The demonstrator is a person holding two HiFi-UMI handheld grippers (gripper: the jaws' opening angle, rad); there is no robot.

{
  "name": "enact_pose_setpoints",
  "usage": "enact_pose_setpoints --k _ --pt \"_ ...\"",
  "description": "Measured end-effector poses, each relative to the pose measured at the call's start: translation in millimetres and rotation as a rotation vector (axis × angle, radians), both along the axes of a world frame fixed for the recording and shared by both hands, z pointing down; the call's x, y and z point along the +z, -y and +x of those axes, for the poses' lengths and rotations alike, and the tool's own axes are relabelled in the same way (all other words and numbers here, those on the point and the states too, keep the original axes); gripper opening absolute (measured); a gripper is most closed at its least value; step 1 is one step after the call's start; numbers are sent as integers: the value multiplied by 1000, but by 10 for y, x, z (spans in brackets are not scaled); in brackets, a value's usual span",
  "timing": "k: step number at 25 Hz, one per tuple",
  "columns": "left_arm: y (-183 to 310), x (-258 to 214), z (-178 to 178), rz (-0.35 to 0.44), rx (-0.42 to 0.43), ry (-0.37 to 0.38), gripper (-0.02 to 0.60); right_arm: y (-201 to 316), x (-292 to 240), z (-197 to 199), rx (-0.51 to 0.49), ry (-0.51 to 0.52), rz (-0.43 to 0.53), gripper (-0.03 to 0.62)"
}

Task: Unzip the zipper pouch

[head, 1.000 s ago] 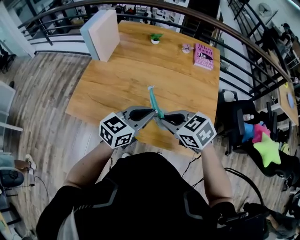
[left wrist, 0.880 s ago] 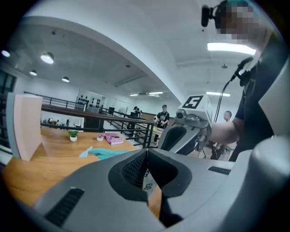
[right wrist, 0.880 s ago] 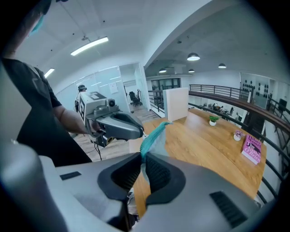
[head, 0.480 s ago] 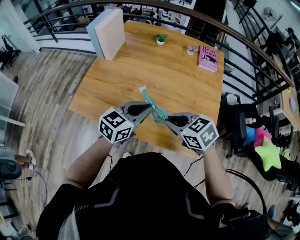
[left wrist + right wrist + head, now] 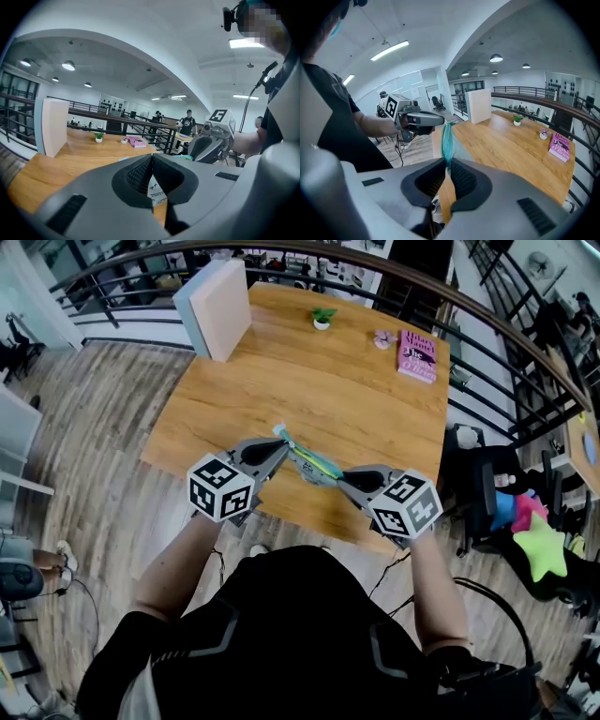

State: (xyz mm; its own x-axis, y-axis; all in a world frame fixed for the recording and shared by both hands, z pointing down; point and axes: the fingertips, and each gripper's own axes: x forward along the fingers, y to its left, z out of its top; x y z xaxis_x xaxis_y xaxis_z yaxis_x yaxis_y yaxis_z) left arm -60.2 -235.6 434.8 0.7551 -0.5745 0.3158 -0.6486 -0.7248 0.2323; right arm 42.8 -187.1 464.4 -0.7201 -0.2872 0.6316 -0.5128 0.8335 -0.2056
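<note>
Zipper pouch [image 5: 309, 463] hangs over table [image 5: 356, 395], left claw [image 5: 283, 446] and right claw [image 5: 339, 482] each clamped on it, book [image 5: 417, 355] beyond.

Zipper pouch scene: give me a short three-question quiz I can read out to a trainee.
1. True or false: the right tongs stand open and empty.
2. The book on the table is: A green, B pink, C black.
3. Fill in: the zipper pouch is gripped by ___ tongs.
Key: 1 false, they are shut on the pouch; 2 B; 3 both, left tongs included.
</note>
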Motion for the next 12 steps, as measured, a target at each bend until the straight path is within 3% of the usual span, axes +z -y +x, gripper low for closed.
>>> enact_pose_setpoints --k 7,12 --pt "153 65 -293 -21 -94 -5 29 71 75 110 37 -1 -20 46" --pt "173 135 -349 -33 -106 10 29 118 87 125 44 1 -24 46"
